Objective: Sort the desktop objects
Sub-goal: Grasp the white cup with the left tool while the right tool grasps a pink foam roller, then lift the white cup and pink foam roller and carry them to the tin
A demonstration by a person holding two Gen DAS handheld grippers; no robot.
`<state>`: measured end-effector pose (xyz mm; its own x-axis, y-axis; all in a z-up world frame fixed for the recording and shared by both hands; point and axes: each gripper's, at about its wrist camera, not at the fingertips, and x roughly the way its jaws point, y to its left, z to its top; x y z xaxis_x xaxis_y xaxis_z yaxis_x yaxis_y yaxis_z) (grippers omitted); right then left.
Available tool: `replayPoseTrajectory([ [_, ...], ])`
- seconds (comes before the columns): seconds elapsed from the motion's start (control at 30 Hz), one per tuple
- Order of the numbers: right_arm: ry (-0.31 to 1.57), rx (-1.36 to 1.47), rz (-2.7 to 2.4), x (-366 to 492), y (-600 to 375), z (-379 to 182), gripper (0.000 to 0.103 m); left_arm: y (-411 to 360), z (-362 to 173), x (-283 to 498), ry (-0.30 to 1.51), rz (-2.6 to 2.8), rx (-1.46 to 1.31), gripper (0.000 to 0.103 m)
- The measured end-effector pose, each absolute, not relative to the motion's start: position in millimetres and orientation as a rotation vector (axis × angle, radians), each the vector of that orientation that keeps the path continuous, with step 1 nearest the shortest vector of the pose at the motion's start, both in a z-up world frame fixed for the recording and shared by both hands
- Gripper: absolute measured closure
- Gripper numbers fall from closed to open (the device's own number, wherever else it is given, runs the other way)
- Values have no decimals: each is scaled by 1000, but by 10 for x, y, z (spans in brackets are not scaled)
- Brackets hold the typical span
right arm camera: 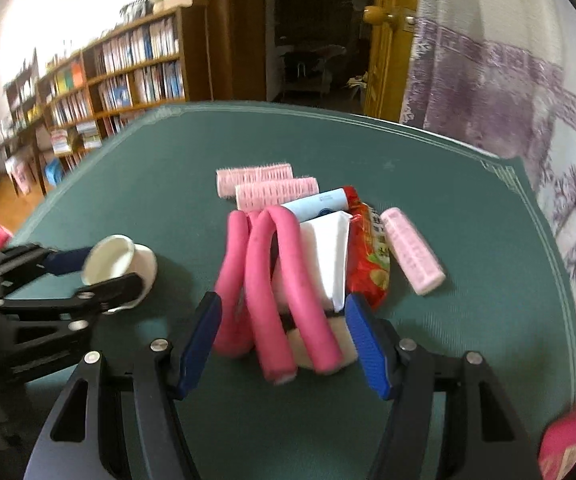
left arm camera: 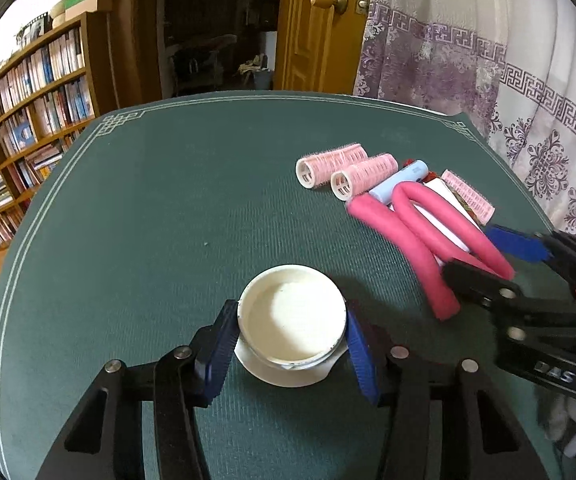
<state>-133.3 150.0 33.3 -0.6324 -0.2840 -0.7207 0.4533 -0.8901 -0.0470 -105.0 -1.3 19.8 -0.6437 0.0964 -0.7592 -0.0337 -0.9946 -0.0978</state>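
Sitting on the green table mat [left arm camera: 136, 220] right now is a white cream jar [left arm camera: 291, 316], and the left gripper [left arm camera: 289, 344] has it between its blue pads [left arm camera: 220, 348], one on each side of the jar. The pads look like they touch the jar wall, so I'd call it pinched. From the right wrist view the same jar [right arm camera: 118, 260] shows up tipped toward that camera a bit, mouth facing left-ish, with the left gripper's black fingers around it.

The right gripper [right arm camera: 284, 344] is spread wide, straddling the near ends of the bent pink foam curler rods [right arm camera: 272, 280]. Its pads aren't touching them, there's a gap on both sides.

The rest of the pile is bunched up just behind those rods: a white folded paper piece [right arm camera: 327, 256] under them, a red snack packet [right arm camera: 367, 264] right beside it, a light blue tube [right arm camera: 315, 202] lying across the far end, and two pink velcro hair rollers [right arm camera: 264, 186] lying side by side at the back. One more pink roller [right arm camera: 411, 250] lies apart on the right side, angled.

Background has a bookshelf [left arm camera: 28, 120] and a wooden door [left arm camera: 319, 24].
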Motion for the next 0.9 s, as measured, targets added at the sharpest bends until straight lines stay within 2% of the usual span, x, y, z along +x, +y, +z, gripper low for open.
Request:
replayPoseTrajectory([
  [0.1,393,1078,-2511,-1422,1463,247,36,11,160,-1095,-120,2774,-1299,49],
  [0.23,378,1088,-2531,-1423,1531,269,57,-5,167,-1090,-129,2773,-1294,49],
  [0.3,336,1097,-2530,-1400,1599,301,60,-7,172,-1074,-135,2772,-1293,49],
  [0.37,287,1094,-2525,-1348,1672,353,70,7,177,-1075,-133,2771,-1290,49],
  [0.9,-30,1115,-2507,-505,2327,494,71,290,356,-673,-133,2729,-1233,49],
])
